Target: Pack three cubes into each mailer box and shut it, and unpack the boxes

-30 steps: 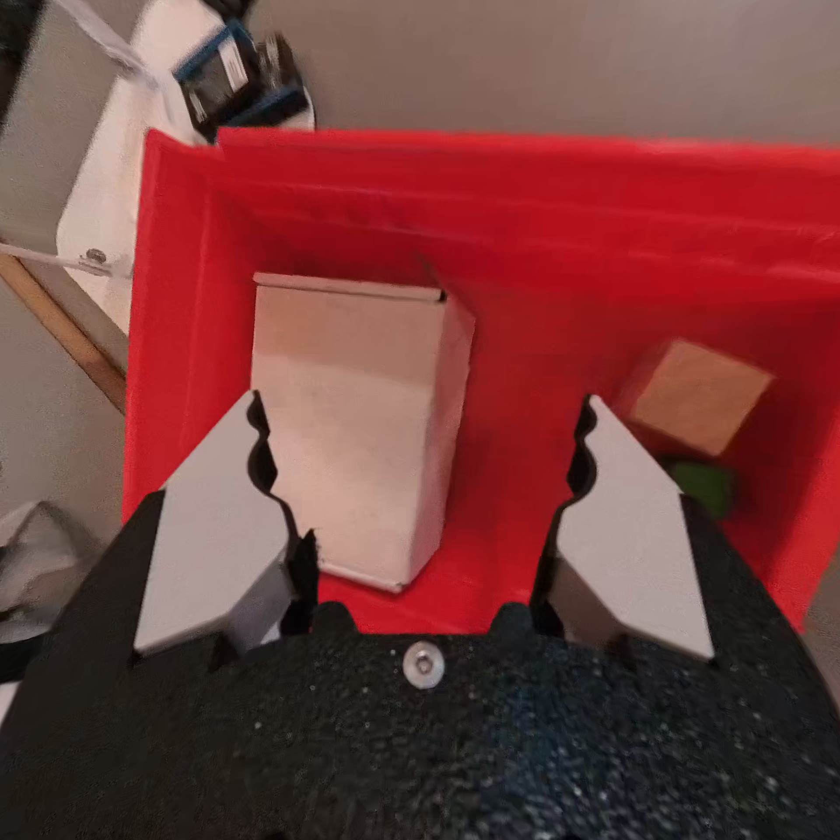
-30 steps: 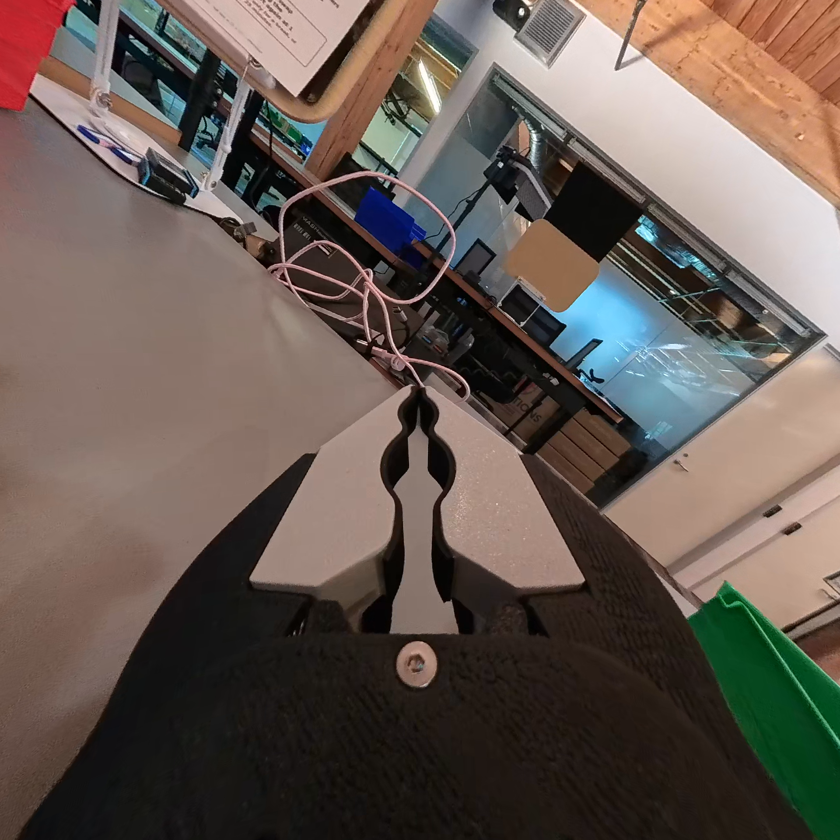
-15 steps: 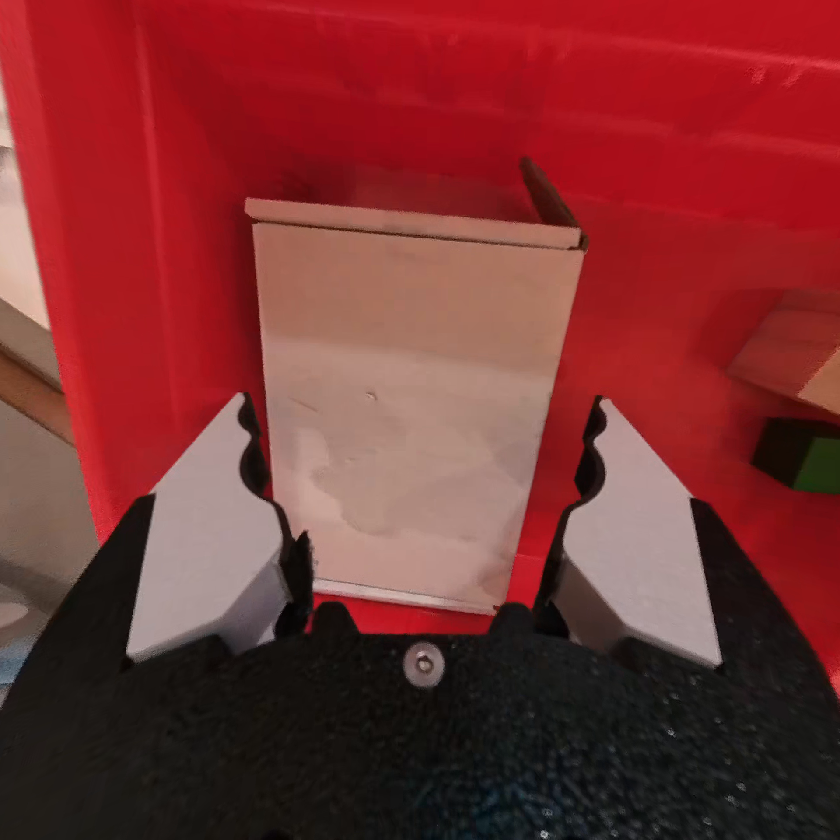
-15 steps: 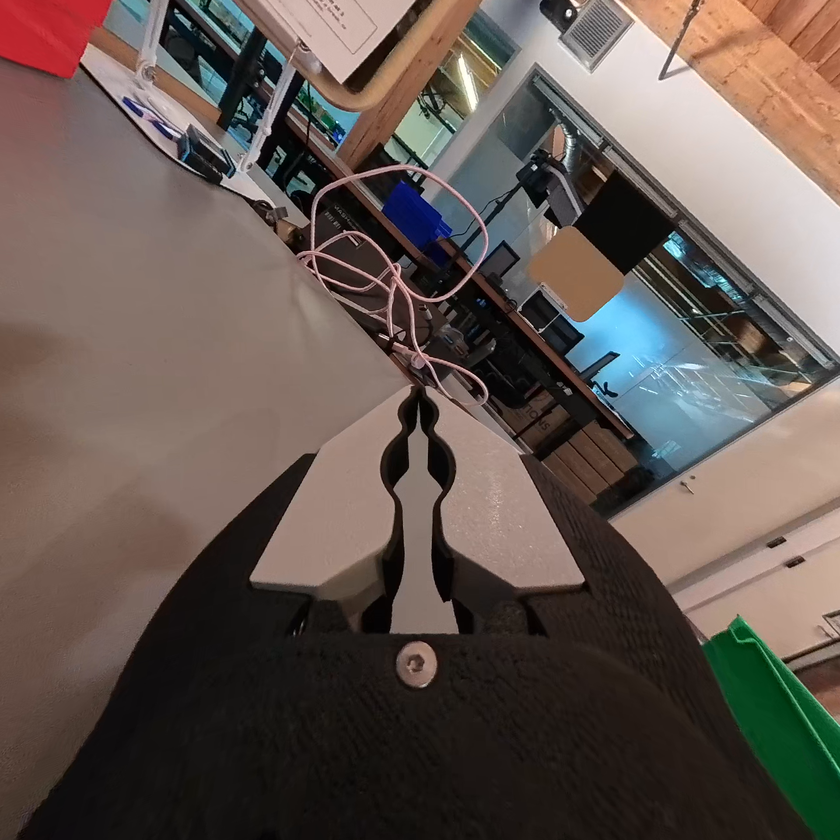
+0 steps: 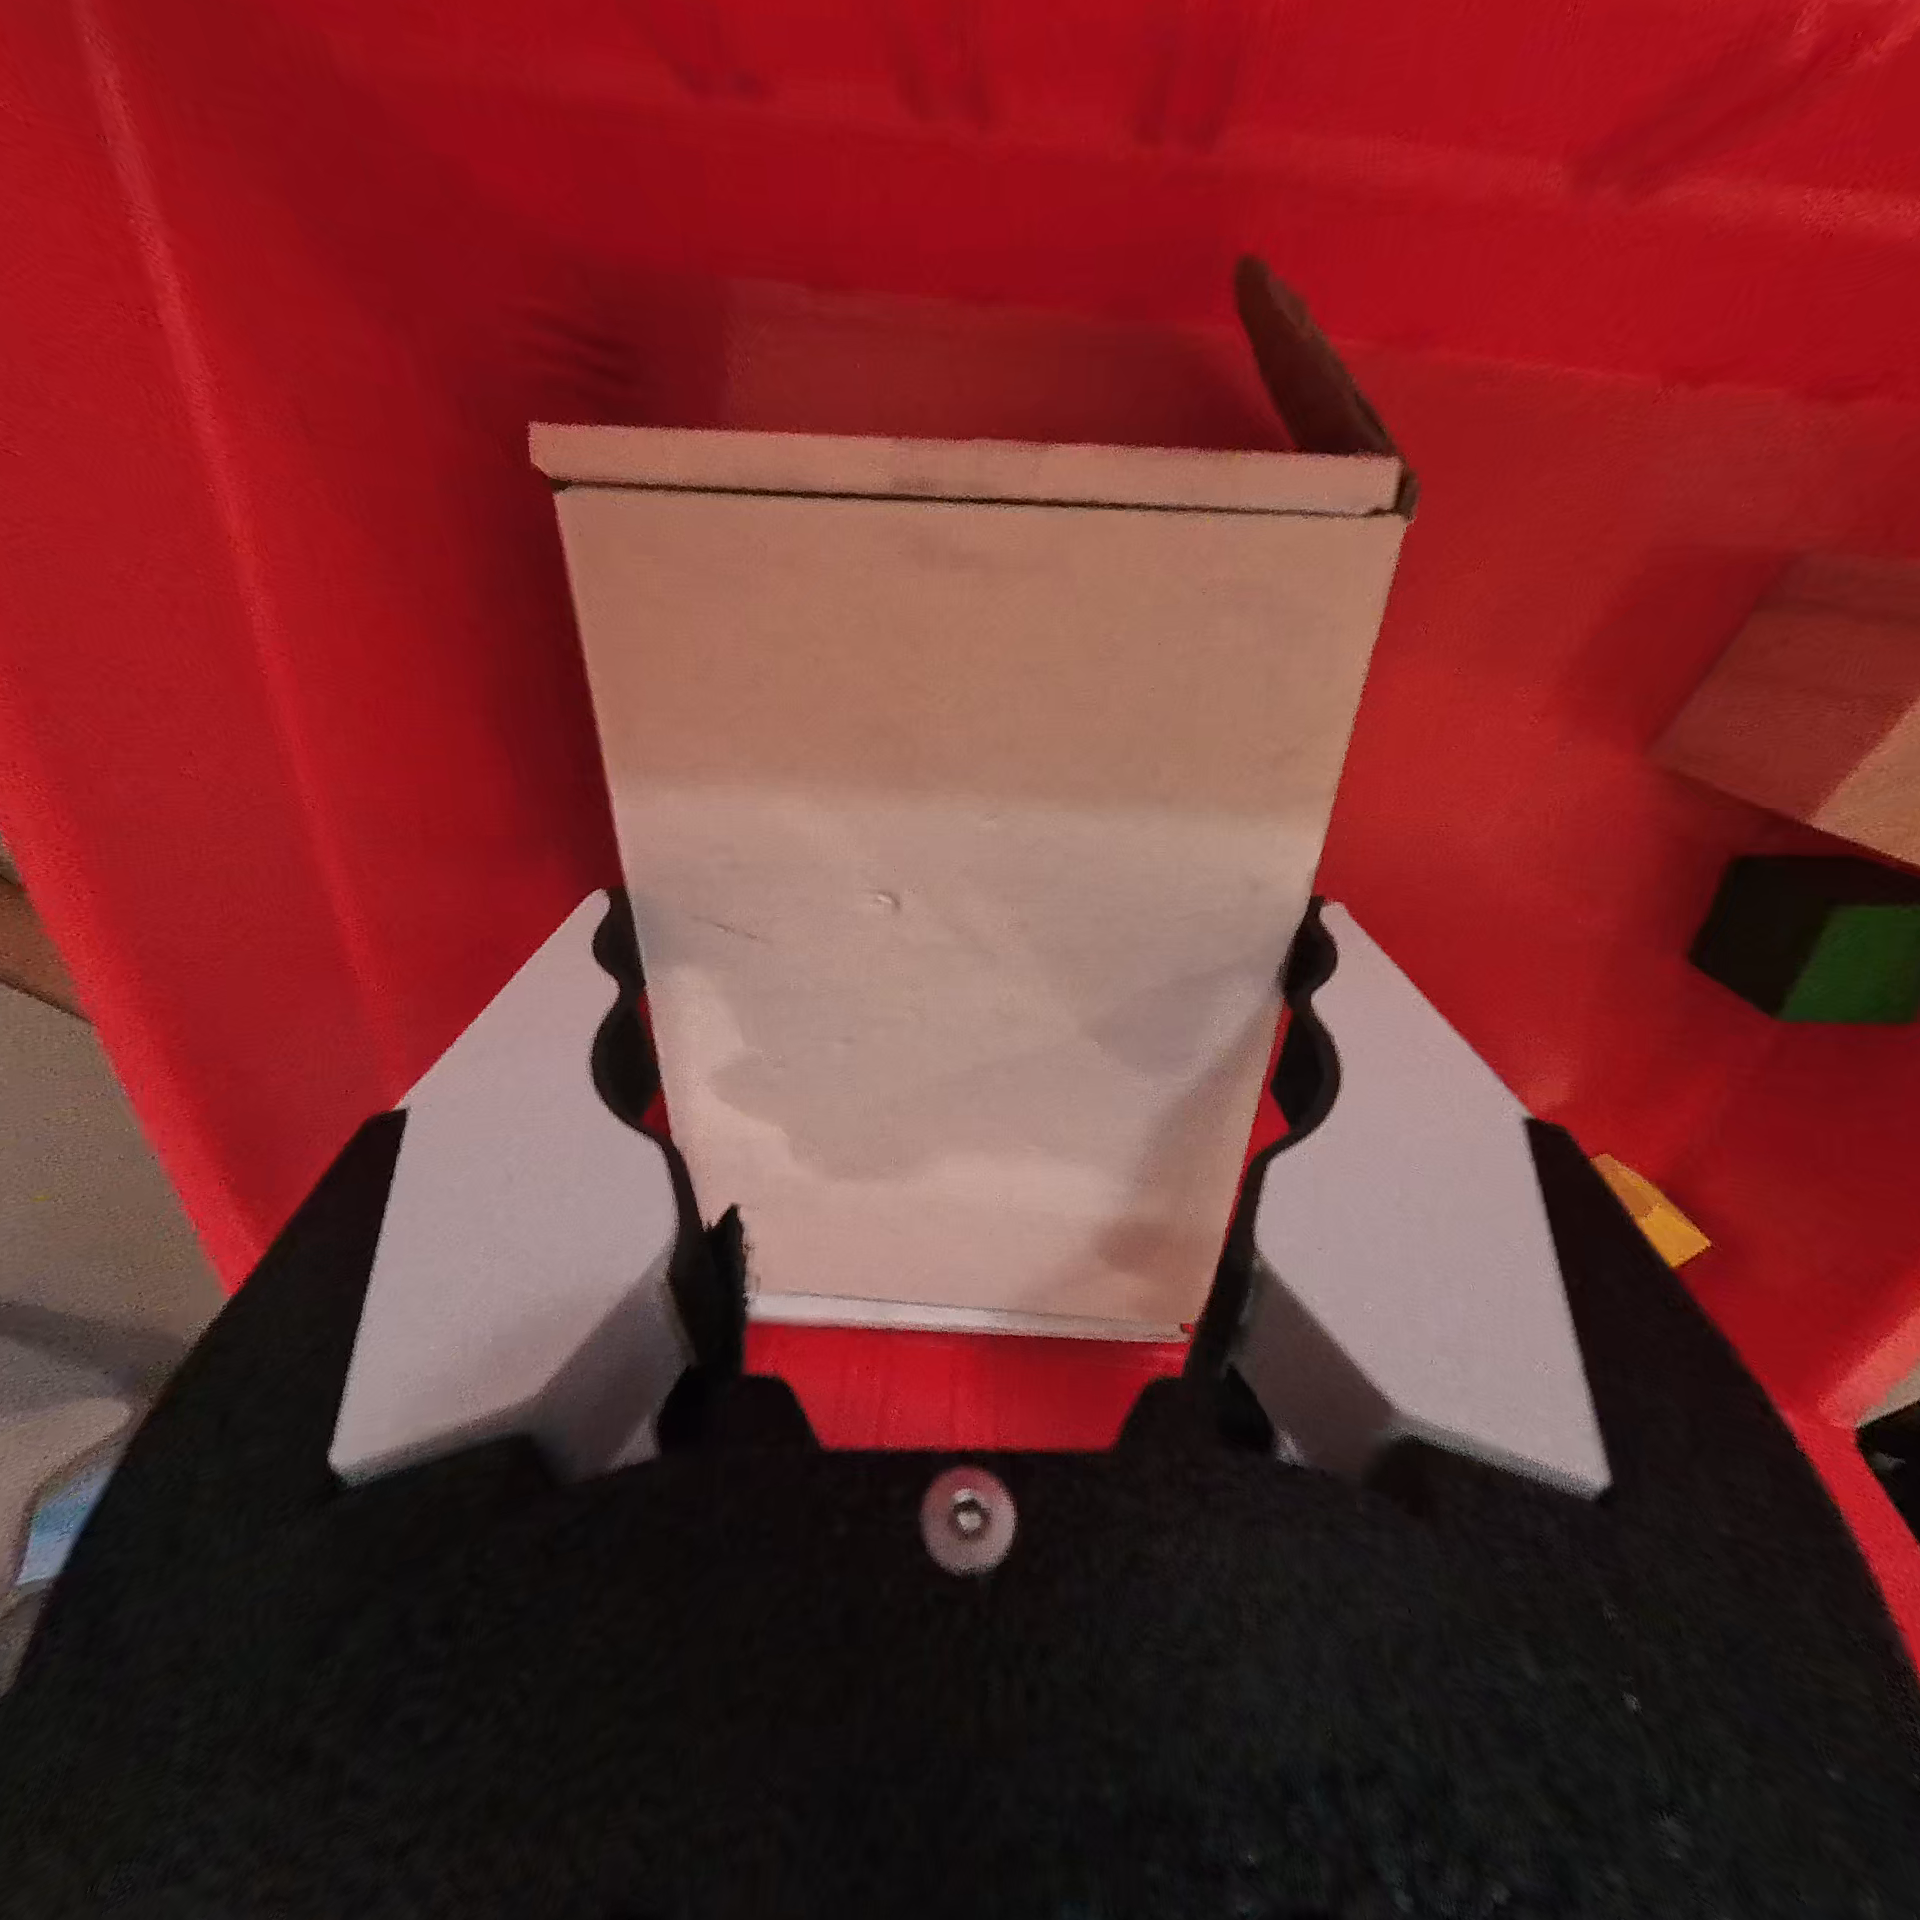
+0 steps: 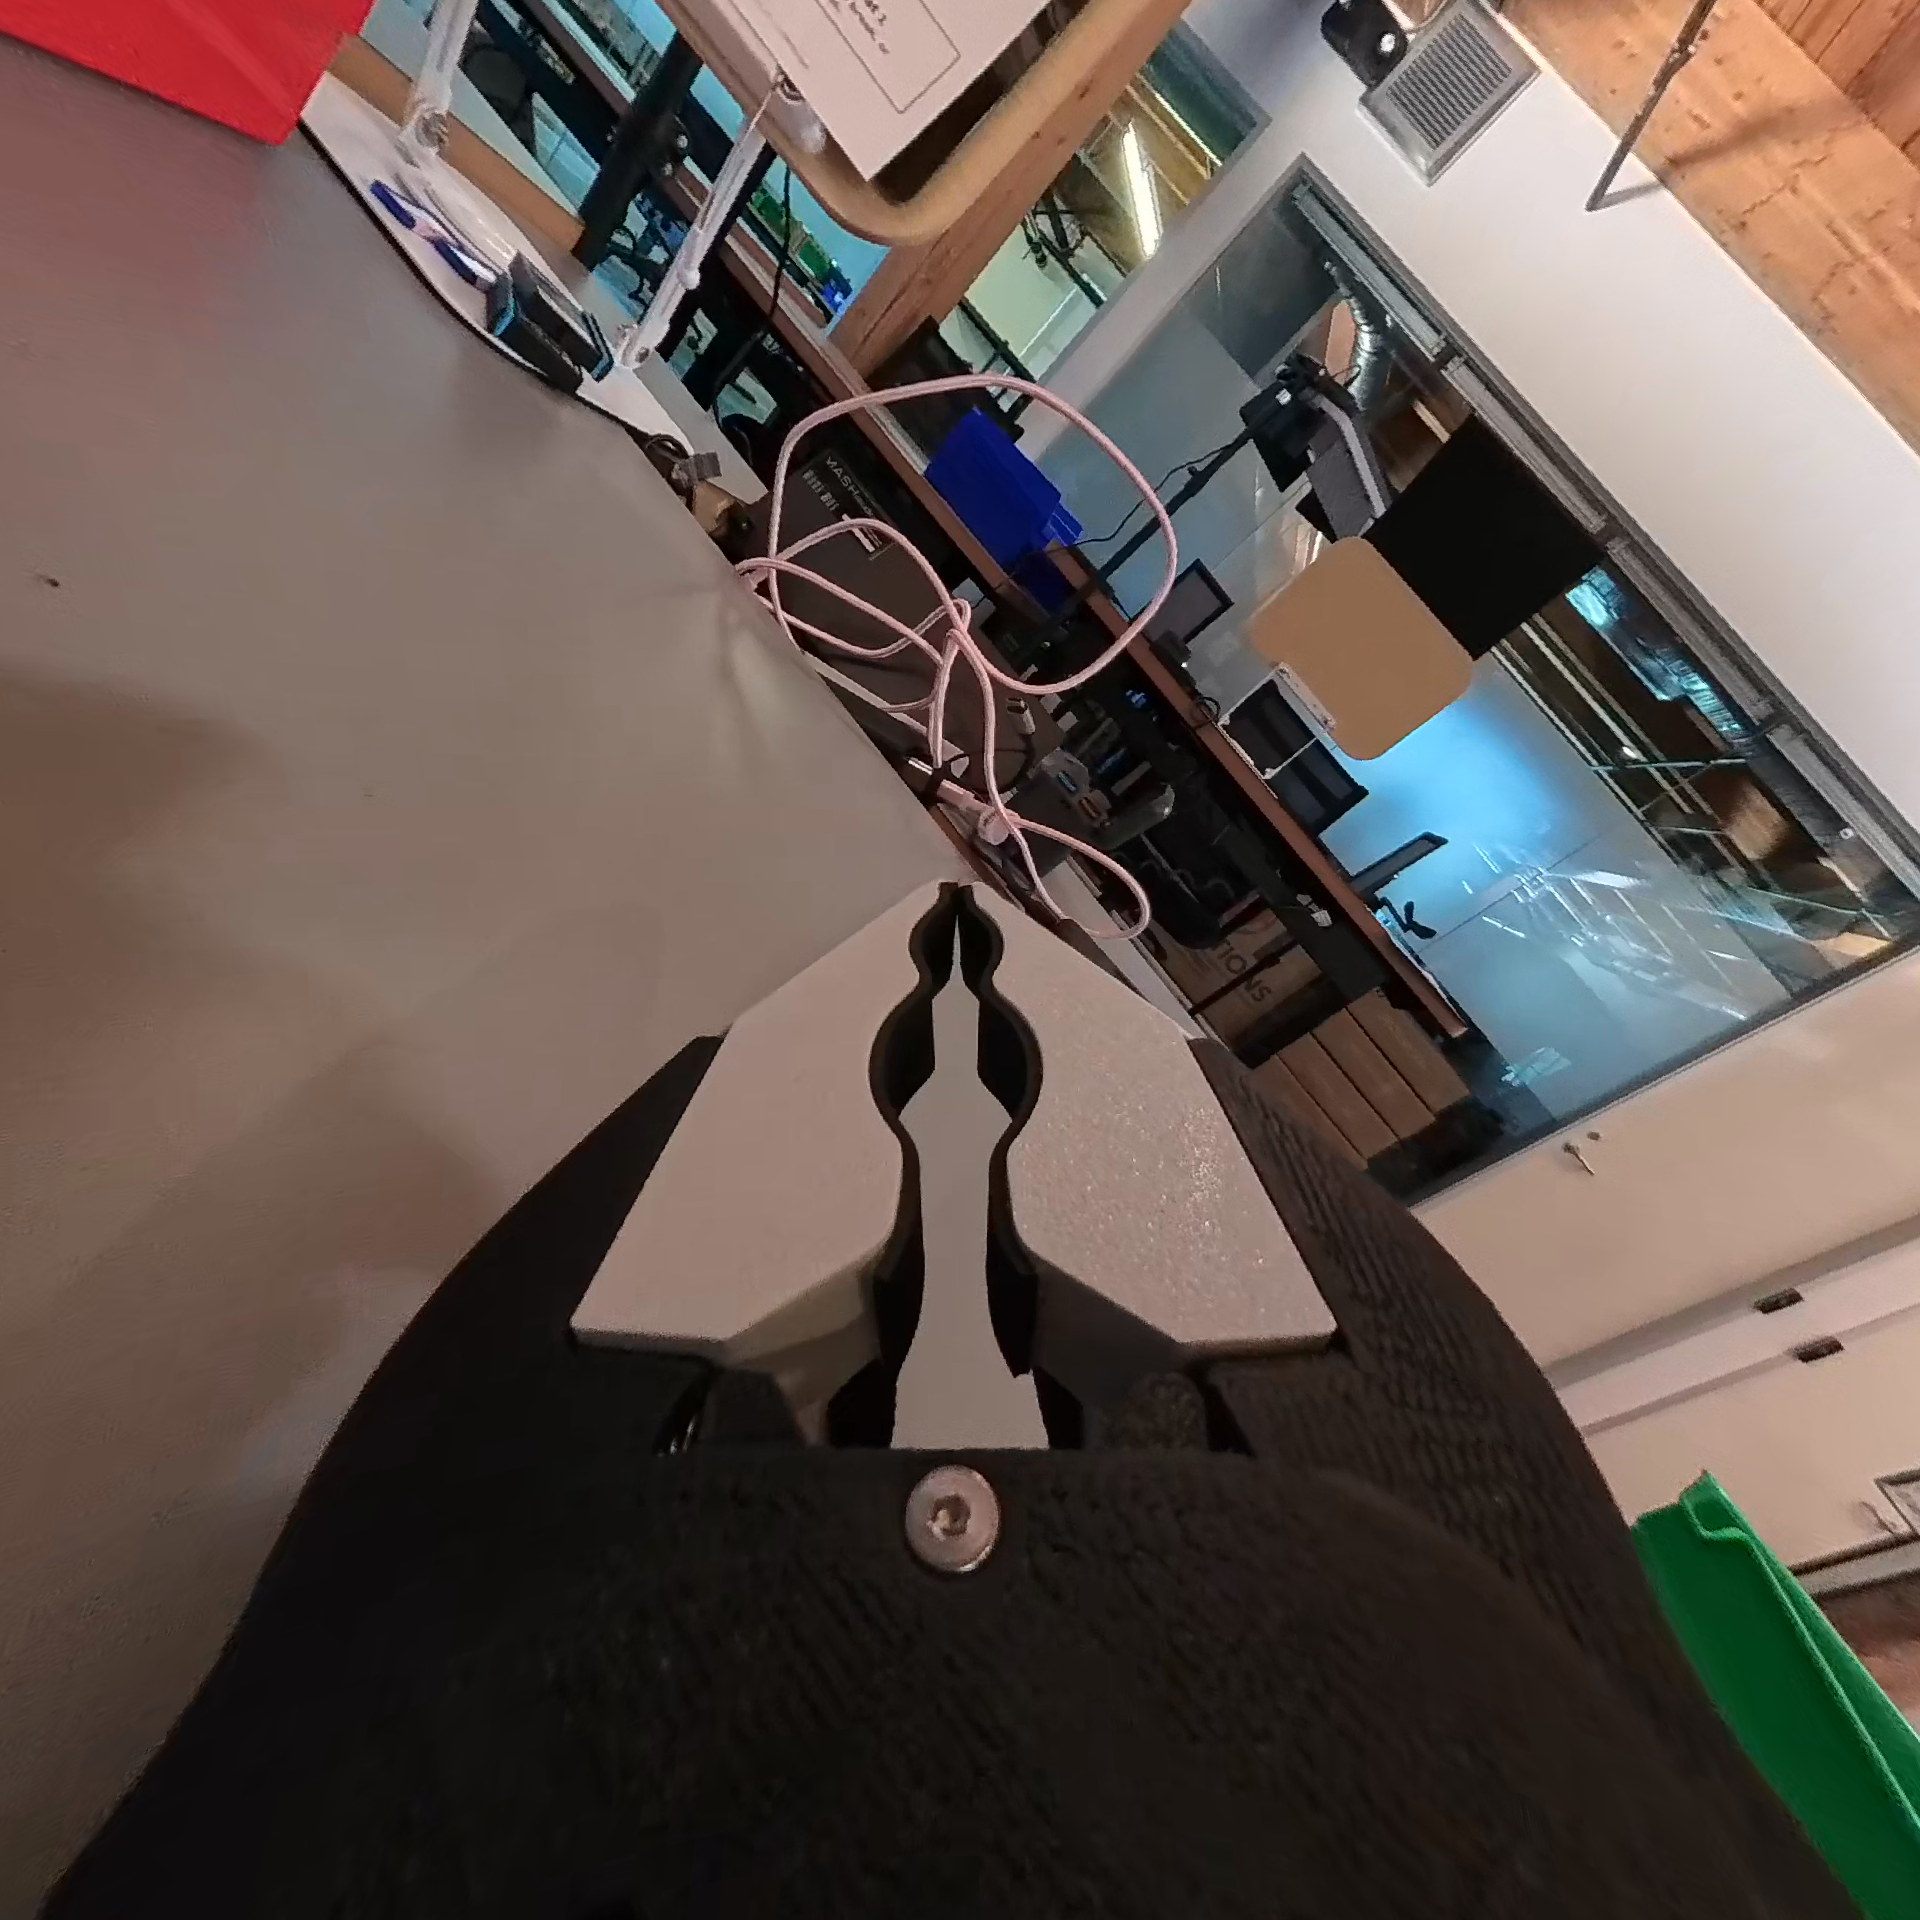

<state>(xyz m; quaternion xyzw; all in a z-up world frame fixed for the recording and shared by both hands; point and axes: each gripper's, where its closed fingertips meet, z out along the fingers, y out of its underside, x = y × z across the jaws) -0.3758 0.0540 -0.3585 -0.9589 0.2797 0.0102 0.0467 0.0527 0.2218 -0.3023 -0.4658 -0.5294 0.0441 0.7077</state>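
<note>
In the left wrist view a closed tan mailer box [image 5: 966, 831] lies in a red bin [image 5: 312, 520]. My left gripper [image 5: 963, 906] straddles the box's near end. Both fingers press against its long sides. A wooden cube [image 5: 1808, 707] and a green cube [image 5: 1849, 956] lie in the bin to the right, apart from the gripper. A yellow piece [image 5: 1652, 1216] peeks out beside the right finger. My right gripper [image 6: 954, 909] is shut and empty, tilted low over the grey table [image 6: 312, 727].
The red bin's walls close in on the left and far sides of the box. In the right wrist view a green bin [image 6: 1787, 1704] sits at the lower right, a red bin corner [image 6: 187, 52] at the top left, and a pink cable [image 6: 987, 623] at the table's far edge.
My left gripper has moved down into the red bin over the mailer box, and its fingers have closed in onto the box's sides. The right gripper stays shut and has shifted slightly.
</note>
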